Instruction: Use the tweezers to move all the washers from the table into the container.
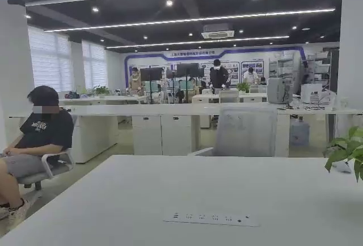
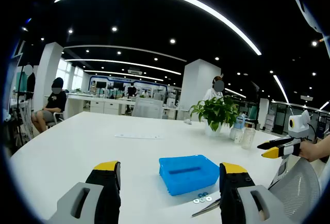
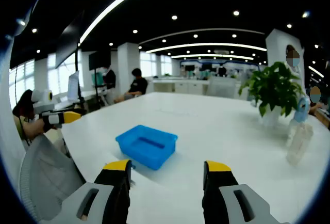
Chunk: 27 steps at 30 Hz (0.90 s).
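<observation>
Blue plastic container (image 2: 188, 172), a shallow rectangular tray, sits on the white table (image 1: 170, 195) towards its near edge. Small silver washers (image 2: 202, 198) lie in a loose cluster on the table just beside the container's near right corner, as seen in the left gripper view. Thin metal tweezers (image 2: 205, 209) lie flat on the table just near of the washers, with one end hidden behind a jaw.

The left gripper (image 2: 170, 166) hovers on the near side of the container. Its yellow-tipped jaws are spread wide with nothing between them. The right gripper (image 3: 167, 165) is likewise wide open and holds nothing; it faces the container from further right. The two grippers are well apart, with a grey mesh chair back (image 3: 46, 172) between them.

A potted green plant (image 3: 273, 92) stands on the far right part of the table, and clear plastic bottles (image 2: 242, 133) stand just beside it. The head view looks across the table at the office beyond. A white socket panel (image 1: 211, 218) lies flat in the tabletop, and a seated person in a black shirt (image 1: 42, 132) is off to the left.
</observation>
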Available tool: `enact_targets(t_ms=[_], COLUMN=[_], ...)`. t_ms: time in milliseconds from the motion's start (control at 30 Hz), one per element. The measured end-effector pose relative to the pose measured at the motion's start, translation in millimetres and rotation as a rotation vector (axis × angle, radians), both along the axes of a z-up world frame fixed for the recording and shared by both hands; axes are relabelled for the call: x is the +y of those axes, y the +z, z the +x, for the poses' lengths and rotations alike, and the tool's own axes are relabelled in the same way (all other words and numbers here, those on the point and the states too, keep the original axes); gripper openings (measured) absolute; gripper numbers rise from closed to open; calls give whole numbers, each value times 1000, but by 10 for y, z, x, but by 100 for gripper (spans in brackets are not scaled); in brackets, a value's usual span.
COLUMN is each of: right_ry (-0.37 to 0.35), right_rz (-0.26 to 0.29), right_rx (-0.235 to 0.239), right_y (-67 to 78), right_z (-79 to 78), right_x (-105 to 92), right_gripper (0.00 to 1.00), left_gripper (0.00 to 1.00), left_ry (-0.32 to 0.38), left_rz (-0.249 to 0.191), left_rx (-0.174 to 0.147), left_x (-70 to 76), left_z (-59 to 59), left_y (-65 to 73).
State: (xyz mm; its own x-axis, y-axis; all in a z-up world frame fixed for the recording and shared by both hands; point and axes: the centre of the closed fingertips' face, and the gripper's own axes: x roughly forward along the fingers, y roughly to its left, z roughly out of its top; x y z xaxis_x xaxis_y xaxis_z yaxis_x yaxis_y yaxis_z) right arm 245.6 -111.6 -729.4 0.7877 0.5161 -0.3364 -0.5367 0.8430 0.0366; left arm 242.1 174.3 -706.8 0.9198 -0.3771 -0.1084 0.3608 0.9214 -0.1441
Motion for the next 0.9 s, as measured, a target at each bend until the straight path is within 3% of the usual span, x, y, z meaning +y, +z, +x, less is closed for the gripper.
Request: enact_targets(t_ms=[900], right_ry=[-14], right_rz=[-3], right_rx=[-4], right_y=[6], right_z=[16], right_x=[-33], right_gripper=[53], left_gripper=[78], left_ry=[3], left_rz=[-3], left_rx=[-3], left_x=[-3], left_z=[7], left_y=[2])
